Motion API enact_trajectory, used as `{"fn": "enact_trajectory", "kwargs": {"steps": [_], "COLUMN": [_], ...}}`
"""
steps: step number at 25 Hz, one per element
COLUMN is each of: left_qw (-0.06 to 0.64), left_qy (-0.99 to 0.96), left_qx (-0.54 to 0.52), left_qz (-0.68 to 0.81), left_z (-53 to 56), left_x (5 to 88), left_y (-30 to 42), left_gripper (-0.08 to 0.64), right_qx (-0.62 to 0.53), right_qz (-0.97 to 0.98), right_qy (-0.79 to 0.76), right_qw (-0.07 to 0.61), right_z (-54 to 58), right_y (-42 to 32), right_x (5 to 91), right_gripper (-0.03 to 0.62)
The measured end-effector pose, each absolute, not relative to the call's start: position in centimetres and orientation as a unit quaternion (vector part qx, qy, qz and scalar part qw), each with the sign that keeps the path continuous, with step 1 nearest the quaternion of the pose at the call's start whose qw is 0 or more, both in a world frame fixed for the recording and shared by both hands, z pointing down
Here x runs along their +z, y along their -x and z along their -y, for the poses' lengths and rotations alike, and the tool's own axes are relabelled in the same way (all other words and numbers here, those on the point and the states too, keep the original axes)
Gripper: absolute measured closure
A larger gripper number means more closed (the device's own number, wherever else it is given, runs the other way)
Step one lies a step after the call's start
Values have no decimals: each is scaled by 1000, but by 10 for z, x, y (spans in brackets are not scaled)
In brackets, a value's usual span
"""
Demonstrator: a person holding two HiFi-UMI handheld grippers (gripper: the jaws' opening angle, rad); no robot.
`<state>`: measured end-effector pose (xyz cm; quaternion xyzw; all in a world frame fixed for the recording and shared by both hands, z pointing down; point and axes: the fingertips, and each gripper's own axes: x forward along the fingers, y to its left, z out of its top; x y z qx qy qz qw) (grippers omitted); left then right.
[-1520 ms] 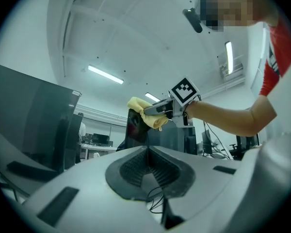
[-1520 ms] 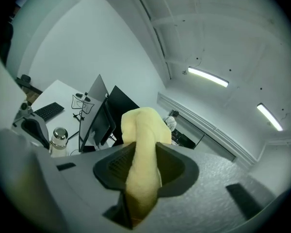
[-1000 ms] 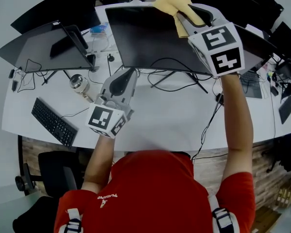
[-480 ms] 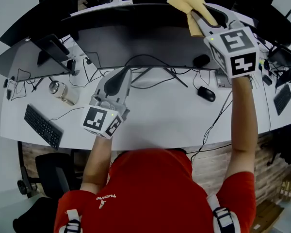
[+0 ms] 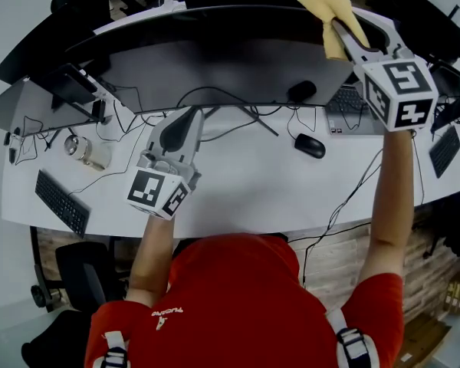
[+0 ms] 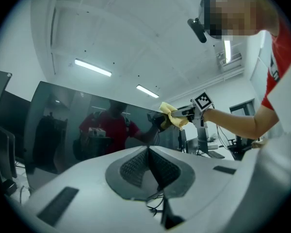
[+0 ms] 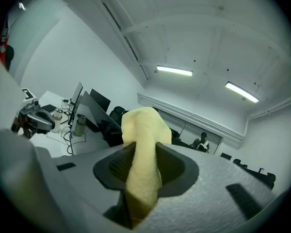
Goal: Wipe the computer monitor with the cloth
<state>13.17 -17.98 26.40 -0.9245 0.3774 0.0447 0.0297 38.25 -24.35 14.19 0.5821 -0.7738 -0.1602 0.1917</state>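
A wide curved monitor (image 5: pixel 215 60) stands on the white desk (image 5: pixel 245 190), its dark screen (image 6: pixel 82 130) mirroring the person. The yellow cloth (image 5: pixel 331 6) is at the monitor's top right edge, pinched by my right gripper (image 5: pixel 341 31). In the right gripper view the cloth (image 7: pixel 144 144) fills the gap between the jaws of the right gripper (image 7: pixel 141 149) and bulges past the tips. My left gripper (image 5: pixel 185 121) hovers low over the desk before the monitor's stand, shut and empty. In the left gripper view its jaws (image 6: pixel 150 155) meet, and beyond them the cloth (image 6: pixel 171 115) touches the screen's upper right corner.
On the desk lie a black mouse (image 5: pixel 310 146), another dark mouse (image 5: pixel 300 91), a keyboard (image 5: pixel 59 202), a glass jar (image 5: pixel 84 150), a laptop (image 5: pixel 345 104) and several cables (image 5: pixel 345 198). A second monitor (image 5: pixel 31 90) stands at the left. An office chair (image 5: pixel 77 274) sits below.
My right gripper has carried the cloth to the right along the monitor's top edge. The left gripper has stayed shut low before the monitor.
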Motion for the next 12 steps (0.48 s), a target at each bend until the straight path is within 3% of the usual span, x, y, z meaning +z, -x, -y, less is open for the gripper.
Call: {"fn": "enact_trajectory", "kwargs": {"steps": [7,12], "left_qw": [34,31], "left_qy": [929,932], "left_qx": [36,31], "left_qz": [-367,-361], "left_z": [180,179], "left_x": [263,265], "left_y": [-161,-176], "left_gripper": [548,548], "right_qx": [-149,-116], "right_qz": [762,777], "right_qy": [-610,-613], "right_qw": [159,88], "right_z": [232,227], "right_y": [-439,-471], "right_x": [143,140], "right_gripper": [471,469]}}
